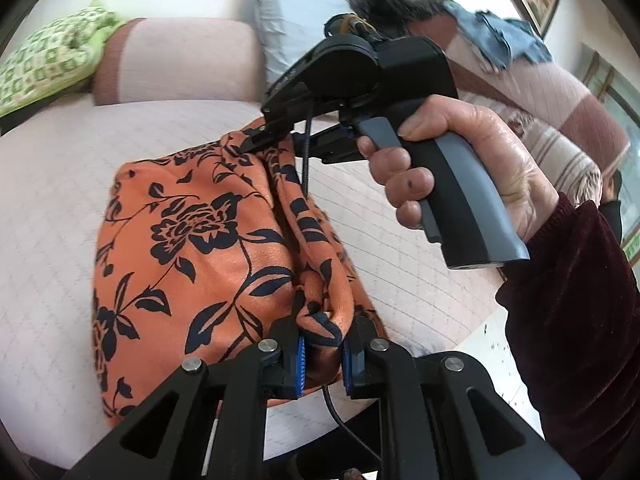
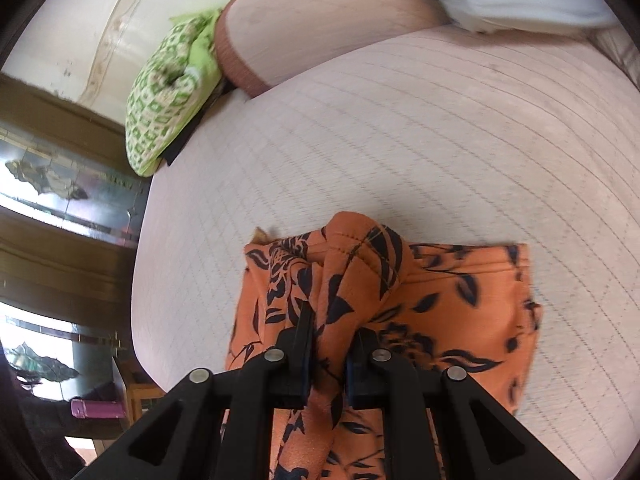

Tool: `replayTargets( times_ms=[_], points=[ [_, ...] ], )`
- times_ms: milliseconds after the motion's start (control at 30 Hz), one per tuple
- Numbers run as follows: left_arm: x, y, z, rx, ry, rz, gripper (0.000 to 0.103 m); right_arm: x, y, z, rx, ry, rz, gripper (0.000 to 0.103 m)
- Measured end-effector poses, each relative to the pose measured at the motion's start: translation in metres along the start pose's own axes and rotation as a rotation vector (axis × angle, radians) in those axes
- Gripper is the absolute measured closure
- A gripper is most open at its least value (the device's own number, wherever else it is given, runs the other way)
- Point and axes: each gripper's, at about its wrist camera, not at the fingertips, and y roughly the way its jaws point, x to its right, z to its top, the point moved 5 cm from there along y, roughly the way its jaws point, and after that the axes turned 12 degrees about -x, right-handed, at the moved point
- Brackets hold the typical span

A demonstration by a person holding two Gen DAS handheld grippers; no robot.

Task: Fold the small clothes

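Ahead of the right tool and to its right, the pink quilted bed lies bare up to the pink bolster. A green patterned cushion blocks the far left corner. The orange floral cloth bunches between both tools, filling the near space before the left tool.

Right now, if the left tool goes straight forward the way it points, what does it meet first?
The orange floral garment it already grips: the left tool is shut on a bunched fold. Beyond that, likely the right tool, also gripping the cloth; depth is unclear.
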Motion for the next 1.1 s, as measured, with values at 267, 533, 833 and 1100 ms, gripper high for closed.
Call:
replayTargets(
  times_ms=[267, 533, 833, 1100],
  points=[
    [0.008, 0.042, 0.016, -0.09, 0.039, 0.009, 0.089, 0.061, -0.009, 0.001, 0.021, 0.07, 0.027, 0.093],
    [0.008, 0.068, 0.03, -0.153, 0.069, 0.025, 0.089, 0.106, -0.009, 0.002, 0.03, 0.122, 0.058, 0.094],
    [0.01, 0.085, 0.038, -0.178, 0.157, 0.051, 0.079, 0.139, -0.01, -0.004, 0.035, 0.204, 0.14, 0.091],
    [0.002, 0.03, 0.033, -0.143, 0.203, -0.016, 0.062, 0.117, -0.054, -0.021, 0.118, 0.084, 0.201, 0.091]
  ],
)
